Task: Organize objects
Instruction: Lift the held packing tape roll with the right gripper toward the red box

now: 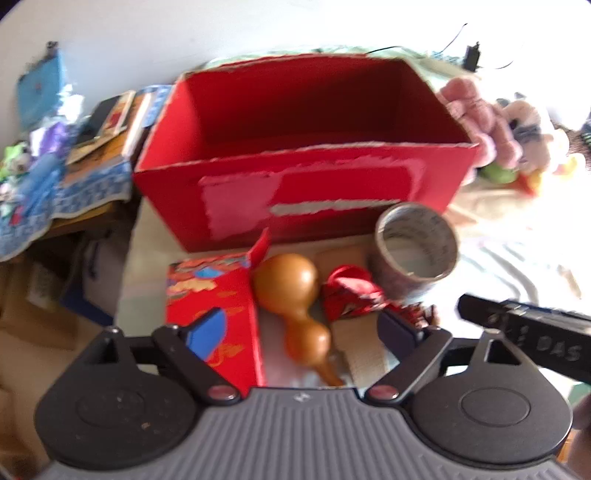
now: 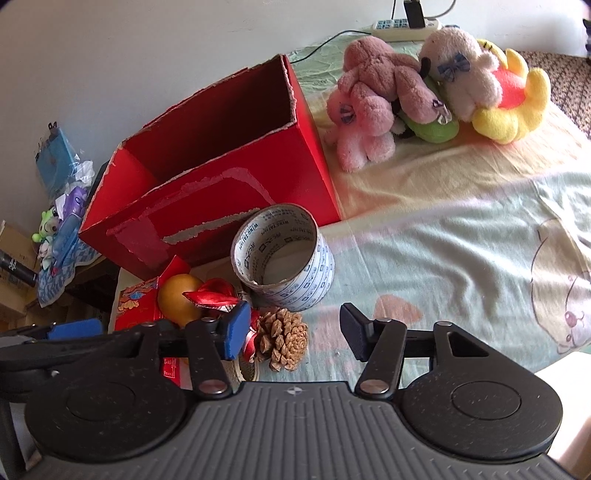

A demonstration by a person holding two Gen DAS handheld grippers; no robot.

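Left wrist view: left hand-held gripper (image 1: 300,326) at frame bottom, jaws spread wide, nothing between them. Brown gourd (image 1: 291,291) lies in the gap ahead of the jaws, not touched. Small red printed box (image 1: 218,291) sits just left of the gourd, partly behind the left blue pad. Crumpled red wrapper (image 1: 351,291) is just right of the gourd. Tape roll (image 1: 415,249) stands on end at centre right, core open upward. Big red cardboard box (image 1: 306,147) fills the upper centre, open top, looks empty inside, torn label patches on its front. Frame is motion-blurred and blown out on the right. Other gripper's black body pokes in at lower right.

Right wrist view: right hand-held gripper (image 2: 295,330) also released, jaws apart. Pine cone (image 2: 282,339) lies between the fingers, nearer the left pad; contact unclear. Tape roll sits just above it at centre, in front of the red cardboard box's near corner. Gourd and wrapper are at lower left. Everything rests on a bed sheet (image 2: 443,258) with a cartoon print. Pile of plush toys (image 2: 424,92) sits at upper right, well apart from the cluster. Power strip (image 2: 402,26) lies at the top edge behind the toys. Clutter stacked at far left, details too small to tell.
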